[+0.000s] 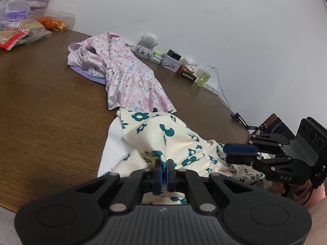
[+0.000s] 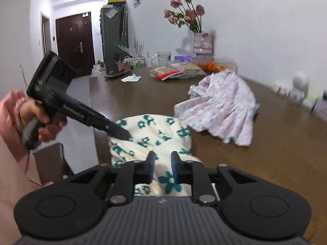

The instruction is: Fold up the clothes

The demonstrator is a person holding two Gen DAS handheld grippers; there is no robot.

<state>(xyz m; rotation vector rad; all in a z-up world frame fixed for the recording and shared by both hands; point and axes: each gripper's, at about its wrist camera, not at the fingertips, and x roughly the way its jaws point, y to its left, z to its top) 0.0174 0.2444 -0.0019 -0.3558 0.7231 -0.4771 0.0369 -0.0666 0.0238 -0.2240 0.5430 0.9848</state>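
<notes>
A cream garment with teal flowers [image 1: 163, 134] lies bunched at the near edge of the brown table [image 1: 45, 110]. My left gripper [image 1: 164, 162] is shut on a fold of it; in the right wrist view it [image 2: 127, 136] pinches the cloth [image 2: 155, 136] from the left. My right gripper [image 2: 162, 156] is partly open with cloth between its fingers; in the left wrist view it [image 1: 226, 153] comes in from the right over the garment. A pink floral dress [image 1: 126, 77] lies further back, also in the right wrist view [image 2: 222, 106].
Snack bags and a clear box of orange food [image 1: 55, 22] sit at the far left. A small white robot toy [image 1: 148, 42], boxes, tissues and a green bottle [image 1: 203, 76] line the wall. A vase of flowers [image 2: 201, 40] stands at the far end. A white sheet [image 1: 114, 143] lies under the garment.
</notes>
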